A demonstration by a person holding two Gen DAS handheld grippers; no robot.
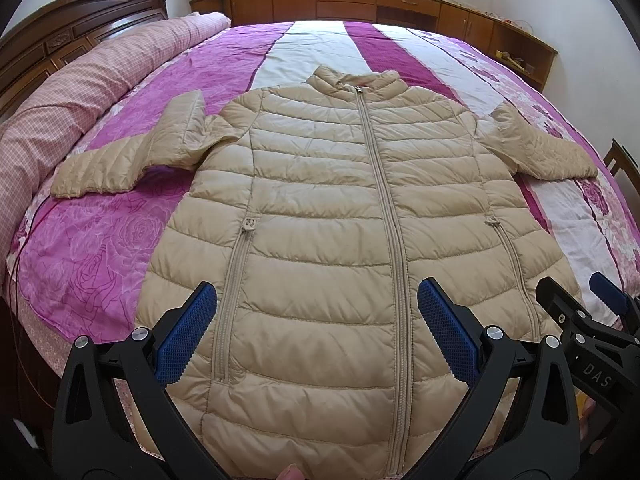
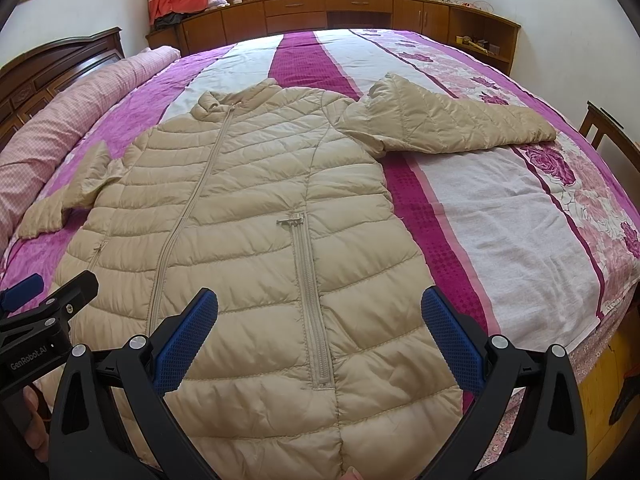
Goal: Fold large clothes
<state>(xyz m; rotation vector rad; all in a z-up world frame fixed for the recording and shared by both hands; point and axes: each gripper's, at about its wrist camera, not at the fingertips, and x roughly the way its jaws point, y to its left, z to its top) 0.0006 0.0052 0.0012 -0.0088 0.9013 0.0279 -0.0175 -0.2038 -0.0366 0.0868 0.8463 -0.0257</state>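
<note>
A beige quilted puffer jacket (image 1: pixel 320 208) lies face up and zipped on the bed, collar toward the window, both sleeves spread out sideways. The right wrist view shows the jacket (image 2: pixel 248 208) with its right sleeve (image 2: pixel 452 124) stretched across the bedspread. My left gripper (image 1: pixel 318 308) hovers open above the hem, left of the main zipper, holding nothing. My right gripper (image 2: pixel 320 312) is open above the lower right part, around the pocket zipper (image 2: pixel 310 300), with nothing between its fingers. In the left wrist view the right gripper (image 1: pixel 580 300) shows at the right edge; in the right wrist view the left gripper (image 2: pixel 48 292) shows at the left edge.
A pink and purple floral bedspread (image 1: pixel 100 256) covers the bed. A rolled pink checked quilt (image 1: pixel 80 92) lies along the dark wooden headboard (image 1: pixel 60 40) on the left. Wooden cabinets (image 1: pixel 344 0) line the far wall under the window. A wooden chair (image 2: pixel 608 132) stands at the bed's right side.
</note>
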